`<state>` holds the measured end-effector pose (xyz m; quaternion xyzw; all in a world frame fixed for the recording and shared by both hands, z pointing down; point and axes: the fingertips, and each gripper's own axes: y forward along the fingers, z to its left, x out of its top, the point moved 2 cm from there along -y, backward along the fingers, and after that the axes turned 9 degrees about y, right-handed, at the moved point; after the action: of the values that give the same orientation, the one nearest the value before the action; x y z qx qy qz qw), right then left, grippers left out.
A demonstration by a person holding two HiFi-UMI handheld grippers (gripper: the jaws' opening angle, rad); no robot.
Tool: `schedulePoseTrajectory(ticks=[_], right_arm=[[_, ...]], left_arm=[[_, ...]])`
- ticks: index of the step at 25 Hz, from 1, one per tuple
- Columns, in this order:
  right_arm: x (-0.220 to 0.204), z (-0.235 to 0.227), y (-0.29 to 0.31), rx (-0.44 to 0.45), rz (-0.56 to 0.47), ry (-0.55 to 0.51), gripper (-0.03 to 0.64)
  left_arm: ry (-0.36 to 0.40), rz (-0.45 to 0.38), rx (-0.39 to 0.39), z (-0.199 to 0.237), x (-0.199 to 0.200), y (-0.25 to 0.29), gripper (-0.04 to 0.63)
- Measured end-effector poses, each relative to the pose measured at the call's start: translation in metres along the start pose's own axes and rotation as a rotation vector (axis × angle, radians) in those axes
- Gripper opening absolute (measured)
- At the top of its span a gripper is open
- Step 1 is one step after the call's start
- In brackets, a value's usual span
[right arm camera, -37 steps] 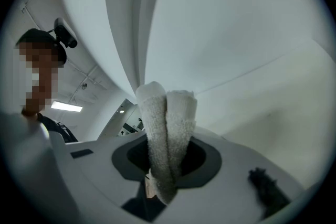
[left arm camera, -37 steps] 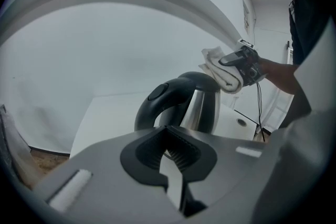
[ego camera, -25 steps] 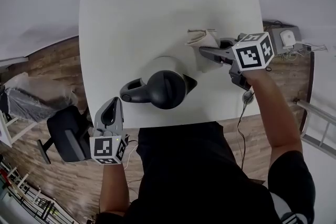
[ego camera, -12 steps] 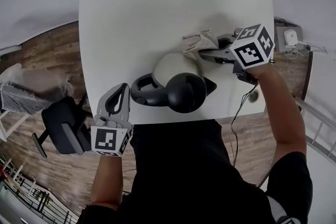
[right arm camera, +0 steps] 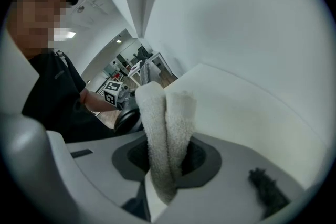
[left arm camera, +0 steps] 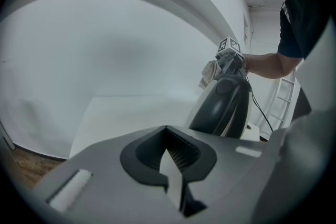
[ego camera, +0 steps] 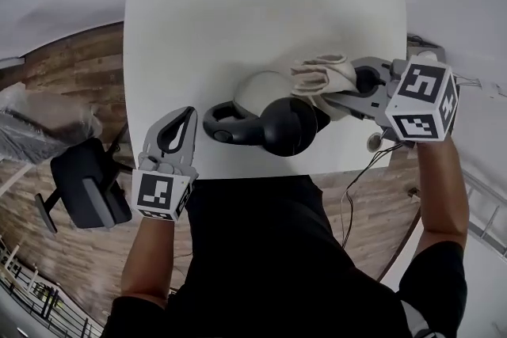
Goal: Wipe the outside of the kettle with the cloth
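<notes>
The kettle (ego camera: 273, 121), white-bodied with a black lid and handle, stands near the front edge of the white table (ego camera: 238, 12). My right gripper (ego camera: 337, 96) is shut on a folded cream cloth (ego camera: 321, 75), which lies against the kettle's upper right side. In the right gripper view the cloth (right arm camera: 165, 128) rises between the jaws of the right gripper (right arm camera: 167, 162), with the kettle's lid (right arm camera: 128, 119) behind. My left gripper (ego camera: 181, 121) hovers left of the kettle's handle, apart from it. In the left gripper view the left gripper (left arm camera: 168, 136) is shut on nothing, and the kettle (left arm camera: 223, 105) stands ahead.
A black office chair (ego camera: 83, 190) stands on the wooden floor left of the table. A cable (ego camera: 368, 166) hangs off the table's front right corner. The far half of the table is bare white surface.
My right gripper has carried the cloth from beside the kettle in against its upper right side. The left gripper has drawn a little nearer the handle.
</notes>
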<state>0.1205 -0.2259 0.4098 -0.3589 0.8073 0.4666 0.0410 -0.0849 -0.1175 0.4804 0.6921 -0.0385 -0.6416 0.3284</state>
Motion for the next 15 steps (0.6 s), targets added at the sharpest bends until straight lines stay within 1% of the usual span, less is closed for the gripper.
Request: schedulePoseTrajectory(ticks=[3, 7, 9, 10, 11, 13, 14, 15], right_arm=[[0.006, 0.019, -0.013, -0.001, 0.019, -0.083, 0.098], [0.013, 0.033, -0.025, -0.008, 0.037, -0.131, 0.098], [0.027, 0.030, -0.031, -0.043, 0.052, -0.167, 0.098], [0.036, 0.025, -0.030, -0.071, 0.073, -0.204, 0.098], [0.045, 0.017, -0.026, -0.105, 0.108, -0.258, 0.098], [0.059, -0.002, -0.007, -0.171, 0.217, -0.397, 0.098], [0.063, -0.009, 0.009, -0.184, 0.280, -0.464, 0.098], [0.065, -0.013, 0.027, -0.174, 0.340, -0.518, 0.098]], left_arm=[[-0.013, -0.004, 0.012, 0.001, 0.002, -0.001, 0.006], [0.028, -0.016, -0.024, 0.002, 0.007, -0.005, 0.006], [0.026, -0.022, -0.025, 0.004, 0.008, -0.006, 0.006], [0.030, -0.026, -0.023, 0.006, 0.006, -0.006, 0.008], [0.040, -0.030, -0.021, 0.007, 0.004, -0.006, 0.006], [0.048, -0.035, -0.014, 0.010, -0.003, -0.009, 0.006], [0.044, -0.033, -0.010, 0.010, -0.006, -0.011, 0.006], [0.041, -0.028, -0.006, 0.010, -0.010, -0.013, 0.006]])
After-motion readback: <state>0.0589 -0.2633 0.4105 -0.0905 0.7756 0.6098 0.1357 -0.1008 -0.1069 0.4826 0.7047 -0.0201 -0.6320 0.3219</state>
